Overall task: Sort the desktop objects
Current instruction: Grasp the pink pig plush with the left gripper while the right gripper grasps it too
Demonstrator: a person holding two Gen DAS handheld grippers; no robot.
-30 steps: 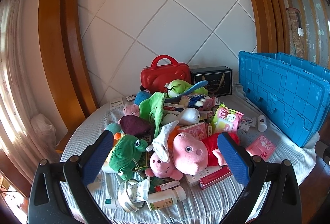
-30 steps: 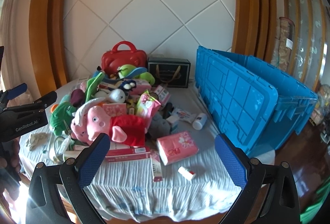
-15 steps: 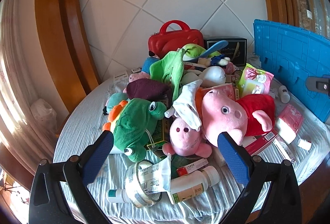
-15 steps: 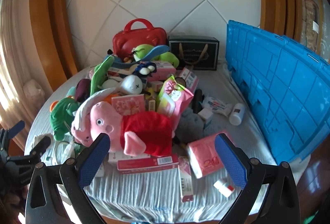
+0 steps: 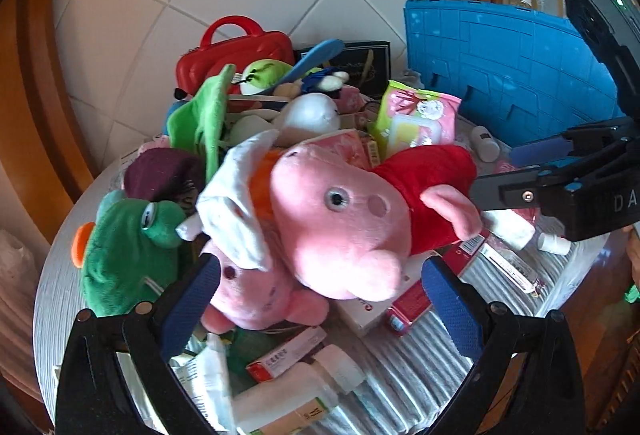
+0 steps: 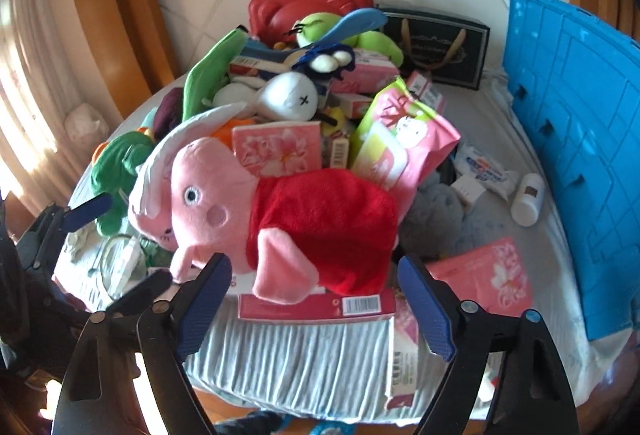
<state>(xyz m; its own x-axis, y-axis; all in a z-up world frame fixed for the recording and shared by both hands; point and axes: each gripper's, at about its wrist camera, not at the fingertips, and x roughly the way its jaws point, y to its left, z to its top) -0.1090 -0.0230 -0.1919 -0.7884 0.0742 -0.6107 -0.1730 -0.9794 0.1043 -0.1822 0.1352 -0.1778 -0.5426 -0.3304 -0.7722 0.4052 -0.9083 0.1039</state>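
A heap of toys and boxes covers a round table. On top lies a pink pig plush in a red dress (image 5: 344,211), which also shows in the right wrist view (image 6: 280,207). My left gripper (image 5: 320,299) is open, its jaws on either side of a small pink plush (image 5: 256,295) under the pig's snout. My right gripper (image 6: 316,299) is open, close in front of the pig's red dress; it also shows at the right of the left wrist view (image 5: 532,175). A green frog plush (image 5: 124,247) lies at the left.
A blue crate (image 6: 576,139) stands at the table's right edge. A red case (image 6: 308,7) and a black gift box (image 6: 436,47) stand at the back. Pink tissue packs (image 6: 488,275), a white bottle (image 6: 528,199), medicine boxes and bottles (image 5: 296,387) lie around the pile.
Both grippers have moved in much closer to the pile, towards the pink pig plush. Both stay open. Nothing on the table has moved.
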